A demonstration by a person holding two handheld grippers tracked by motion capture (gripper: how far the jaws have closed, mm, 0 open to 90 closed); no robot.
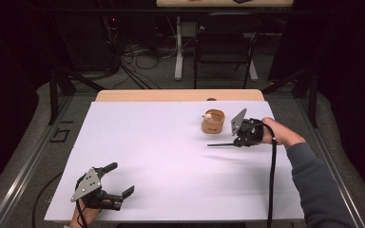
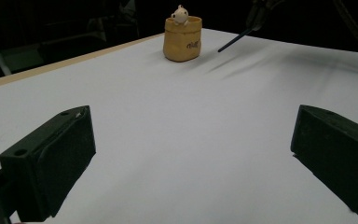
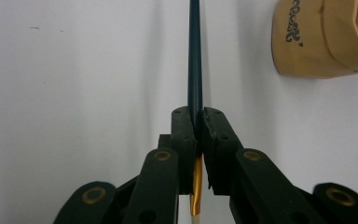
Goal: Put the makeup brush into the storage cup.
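Dark pen (image 3: 195,60) with a gold end, clamped between the closed jaws of the right gripper (image 3: 196,122), shaft jutting straight out past the tips. In the high view, held roughly level just above the white sheet (image 1: 161,156), on the table's right side, tip pointing left, thin shadow below. Just beside it, toward the far edge, a tan pouch-shaped holder (image 1: 213,121) with a small pale figure (image 2: 181,15) peeking over its rim, dark lettering on the side. Left gripper (image 1: 119,183) low at the near left corner, well apart from pen and holder, jaws spread wide, nothing between them. White sheet covering most of a pale wooden table (image 1: 180,95), bare strip showing at the far edge. Beyond, a dim room: grey floor, tangled cables (image 1: 138,57), white desk leg, black chair frame (image 1: 223,52).
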